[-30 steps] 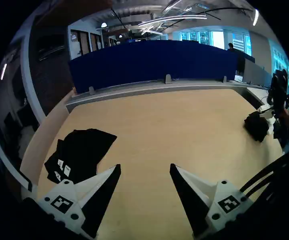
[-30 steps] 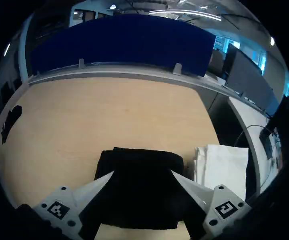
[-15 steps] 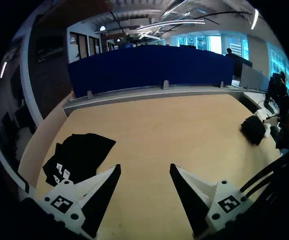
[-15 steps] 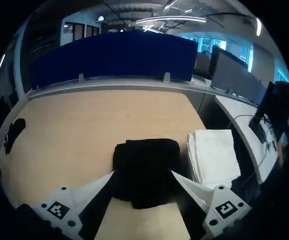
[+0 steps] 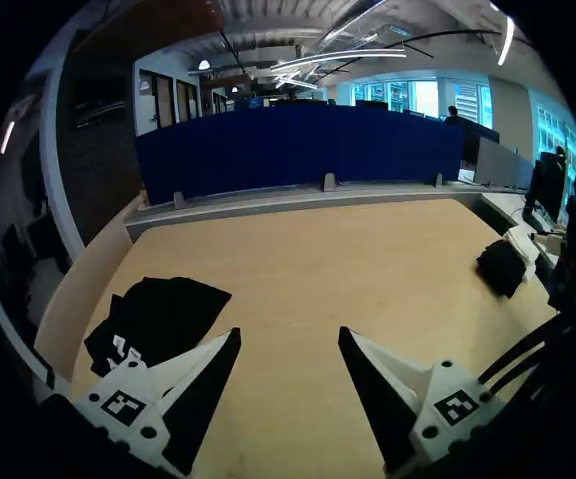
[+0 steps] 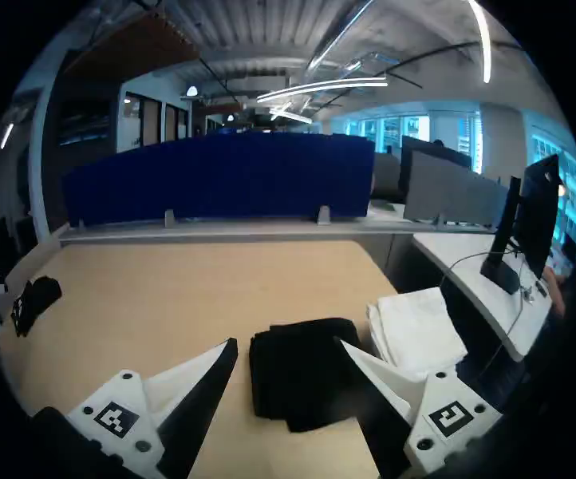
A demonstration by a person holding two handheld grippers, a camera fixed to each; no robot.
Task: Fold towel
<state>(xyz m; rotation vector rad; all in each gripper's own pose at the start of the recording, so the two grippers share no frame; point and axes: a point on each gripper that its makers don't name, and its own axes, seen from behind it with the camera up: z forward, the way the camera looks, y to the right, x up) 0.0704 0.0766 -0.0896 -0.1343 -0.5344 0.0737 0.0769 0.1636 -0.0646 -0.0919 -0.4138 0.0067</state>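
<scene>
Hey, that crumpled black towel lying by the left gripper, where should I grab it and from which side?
Probably the pointed corner of the crumpled black towel that juts toward the middle of the table. It looks thin and flat there, while the near side is bunched. Bring the open left gripper in low from the bare table side and pinch that edge.

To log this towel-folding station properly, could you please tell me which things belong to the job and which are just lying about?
Belongs to the job:
folded black towel
crumpled black cloth pile
stack of folded white towels
light wooden table

Just lying about:
blue fabric desk partition
black monitor on the neighbouring desk
</scene>
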